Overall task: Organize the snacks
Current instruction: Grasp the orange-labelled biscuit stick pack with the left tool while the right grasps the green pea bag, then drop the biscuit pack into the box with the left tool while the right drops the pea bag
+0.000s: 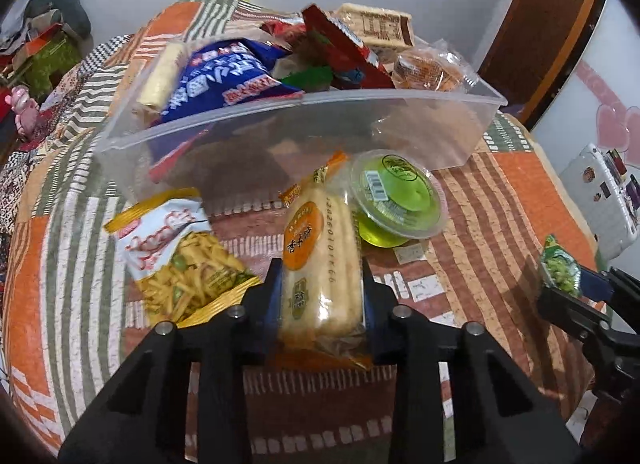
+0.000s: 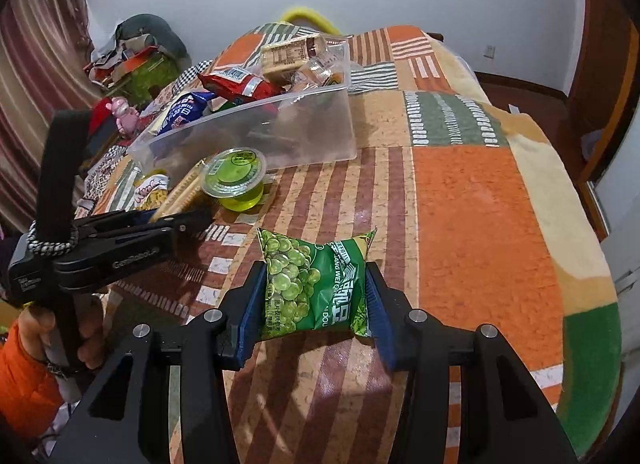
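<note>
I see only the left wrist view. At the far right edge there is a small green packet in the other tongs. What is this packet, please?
Observer: It is a bag of green peas, and the right tongs are shut on its two sides.
Operator: Is it lifted, or still on the quilt?
Observer: I cannot tell for sure; it sits just over the striped quilt, with a shadow under it.
Operator: What is behind my own tongs?
Observer: A bare hand with an orange sleeve grips the handle of the left tongs, which are shut on the long biscuit pack.
</note>
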The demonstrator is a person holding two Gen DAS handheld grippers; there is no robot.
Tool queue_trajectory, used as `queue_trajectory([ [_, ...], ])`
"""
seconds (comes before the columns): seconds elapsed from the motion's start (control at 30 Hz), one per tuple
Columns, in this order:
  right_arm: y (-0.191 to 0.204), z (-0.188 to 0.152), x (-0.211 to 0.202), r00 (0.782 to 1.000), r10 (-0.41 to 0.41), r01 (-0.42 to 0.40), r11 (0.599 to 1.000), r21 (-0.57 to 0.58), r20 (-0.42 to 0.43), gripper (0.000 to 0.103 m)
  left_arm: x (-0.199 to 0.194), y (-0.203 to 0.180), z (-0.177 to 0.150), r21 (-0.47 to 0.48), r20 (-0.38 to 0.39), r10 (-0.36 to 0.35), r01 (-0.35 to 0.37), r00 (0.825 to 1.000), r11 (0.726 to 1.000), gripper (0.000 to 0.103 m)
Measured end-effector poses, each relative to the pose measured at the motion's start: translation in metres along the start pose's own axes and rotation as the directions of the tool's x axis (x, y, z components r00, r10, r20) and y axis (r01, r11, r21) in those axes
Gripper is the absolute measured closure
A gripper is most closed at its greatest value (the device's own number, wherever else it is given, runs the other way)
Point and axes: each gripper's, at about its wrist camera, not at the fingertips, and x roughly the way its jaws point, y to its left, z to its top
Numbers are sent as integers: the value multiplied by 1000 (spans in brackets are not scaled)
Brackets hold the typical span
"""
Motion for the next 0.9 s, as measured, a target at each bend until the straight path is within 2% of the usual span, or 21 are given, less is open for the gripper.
queue_trajectory([
  [0.07,1,0,0,1000,1,-1,1000,-3,0,59,-11,0,-2,15,32,13,-13,999,1000,80],
  [0.4,10,20,-12,998,10,-9,1000,-17,56,59,-66,3,7,34,140,-21,16,990,999,80],
  [0.53,17,36,-17,995,13,-10,999,-35,95,59,-78,4,17,31,162,-42,37,986,999,80],
  [0.9,33,79,-23,979,32,-17,997,-80,200,59,-99,6,56,37,260,-39,30,965,999,80],
])
